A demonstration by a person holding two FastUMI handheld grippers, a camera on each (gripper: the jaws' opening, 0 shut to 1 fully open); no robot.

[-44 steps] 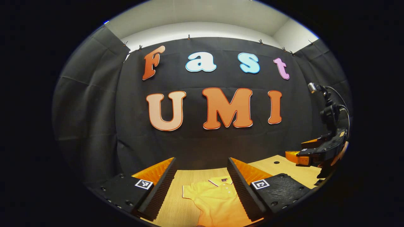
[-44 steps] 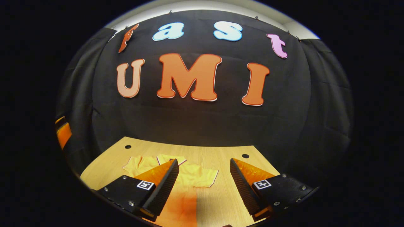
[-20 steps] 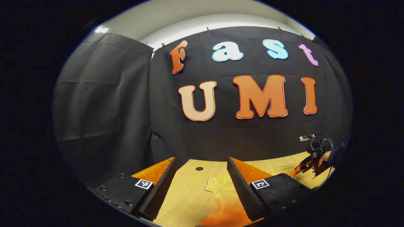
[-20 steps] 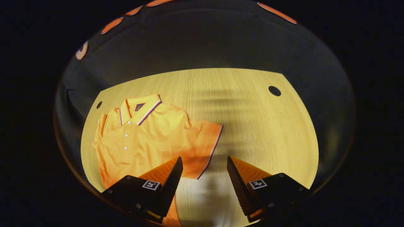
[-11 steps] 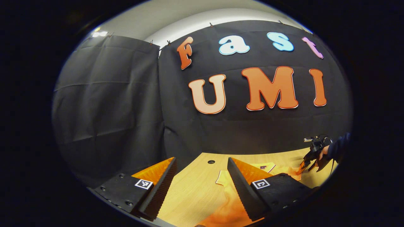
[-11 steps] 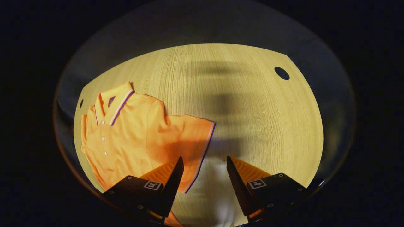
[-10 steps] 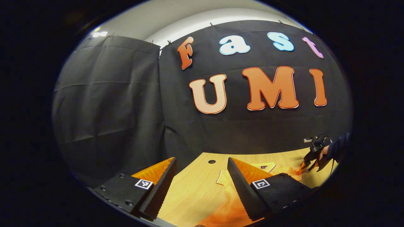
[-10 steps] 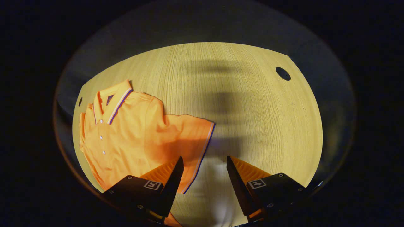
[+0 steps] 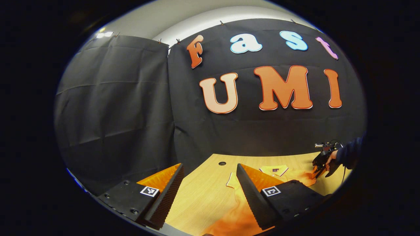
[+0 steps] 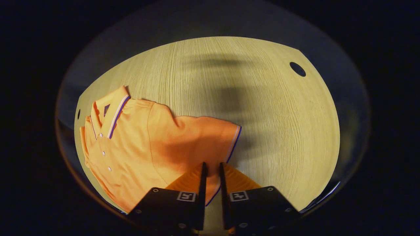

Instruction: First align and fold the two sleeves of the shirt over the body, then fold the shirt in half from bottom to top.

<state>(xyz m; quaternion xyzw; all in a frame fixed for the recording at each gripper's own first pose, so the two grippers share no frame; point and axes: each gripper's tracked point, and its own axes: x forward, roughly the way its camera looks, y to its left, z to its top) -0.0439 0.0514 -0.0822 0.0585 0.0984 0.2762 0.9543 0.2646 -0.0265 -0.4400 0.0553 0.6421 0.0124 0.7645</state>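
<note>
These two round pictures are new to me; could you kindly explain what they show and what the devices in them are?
Each picture comes from a fisheye camera riding on a hand-held two-finger tool, looking forward along that tool's fingers.

In the left gripper view, the left tool is wide open above the table, holding nothing. Far to the right you see a hand holding the other tool.

The right gripper view looks down on an orange shirt lying flat on the table, collar away from the camera. The right tool has its fingers nearly together over the sleeve at its striped cuff, apparently pinching it, though the contact itself is hard to see.
</note>
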